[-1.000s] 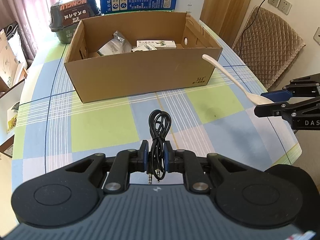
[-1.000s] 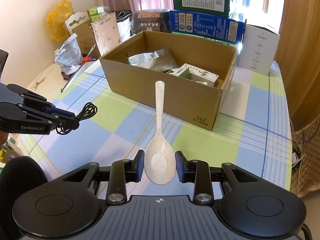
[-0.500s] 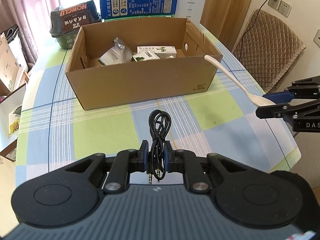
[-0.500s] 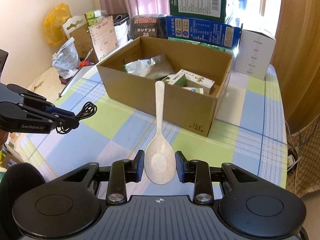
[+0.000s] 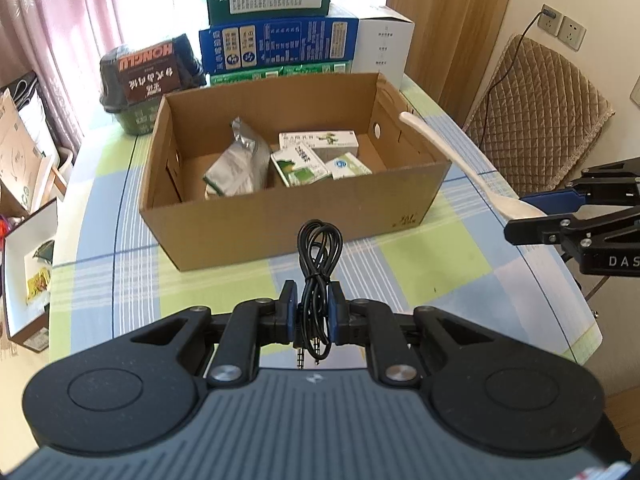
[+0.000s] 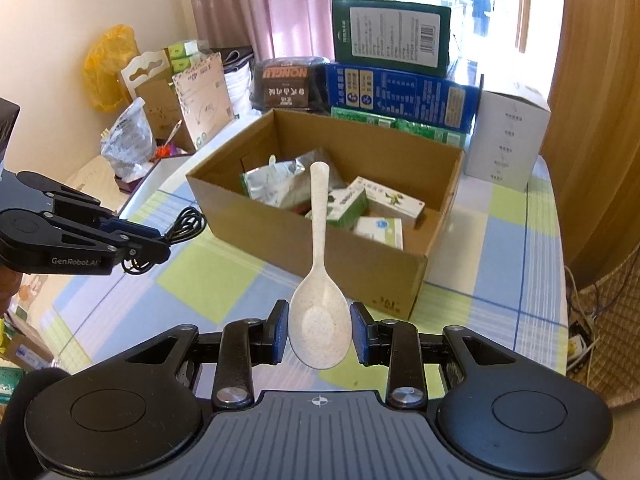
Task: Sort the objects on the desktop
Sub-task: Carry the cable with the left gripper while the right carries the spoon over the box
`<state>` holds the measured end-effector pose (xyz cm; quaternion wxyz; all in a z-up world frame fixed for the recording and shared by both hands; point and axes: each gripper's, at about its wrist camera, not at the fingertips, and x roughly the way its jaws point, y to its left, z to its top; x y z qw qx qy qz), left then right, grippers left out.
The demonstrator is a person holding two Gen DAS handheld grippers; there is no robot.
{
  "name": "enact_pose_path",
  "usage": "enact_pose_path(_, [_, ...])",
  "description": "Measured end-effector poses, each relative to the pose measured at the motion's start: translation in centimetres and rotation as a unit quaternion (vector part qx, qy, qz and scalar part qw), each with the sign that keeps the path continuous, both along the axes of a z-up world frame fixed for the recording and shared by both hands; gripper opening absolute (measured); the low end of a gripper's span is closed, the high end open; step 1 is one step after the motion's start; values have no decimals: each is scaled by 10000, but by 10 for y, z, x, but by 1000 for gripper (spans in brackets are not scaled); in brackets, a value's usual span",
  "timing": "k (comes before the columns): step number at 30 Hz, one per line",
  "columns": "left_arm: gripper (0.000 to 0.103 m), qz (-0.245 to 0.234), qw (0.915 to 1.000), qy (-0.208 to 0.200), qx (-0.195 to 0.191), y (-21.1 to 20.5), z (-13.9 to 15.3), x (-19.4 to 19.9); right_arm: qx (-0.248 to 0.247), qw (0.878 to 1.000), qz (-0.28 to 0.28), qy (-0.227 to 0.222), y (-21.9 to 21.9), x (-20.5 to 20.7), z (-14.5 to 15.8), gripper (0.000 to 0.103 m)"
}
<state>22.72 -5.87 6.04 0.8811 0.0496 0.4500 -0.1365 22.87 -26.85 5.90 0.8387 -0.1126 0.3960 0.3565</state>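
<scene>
While both tools hang above the checked cloth of the bench, each is clenched on one thing. Between the blue pads of the left tool sits a coiled black cable: its loop sticks out forward past the pads and its two plugs point back toward the camera. The right tool grips a pale speckled spoon by the sides of its bowl, hollow side up, with the handle reaching forward so that its tip lies over the open cardboard box in the right wrist view. From the left wrist view the spoon is held just beside the box's right end, clear of the cloth, and the right tool shows at the right edge. From the right wrist view the left tool shows at the left edge with the cable hanging from it, short of the box's near left corner. Inside the box lie a silver pouch toward the left and three green-and-white cartons toward the right. Behind the box stand a blue carton with a green one on top, a white box and a dark pack.
</scene>
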Motion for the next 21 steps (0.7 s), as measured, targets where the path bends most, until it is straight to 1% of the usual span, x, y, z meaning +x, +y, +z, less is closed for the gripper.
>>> enact_pose_path(7, [12, -60, 10000, -70, 30, -3, 9, 15, 10, 10000, 35, -69, 11, 11, 8, 30])
enact_pose_path(21, [12, -146, 9998, -86, 100, -4, 8, 47, 42, 10000, -18, -47, 27, 50, 14, 30])
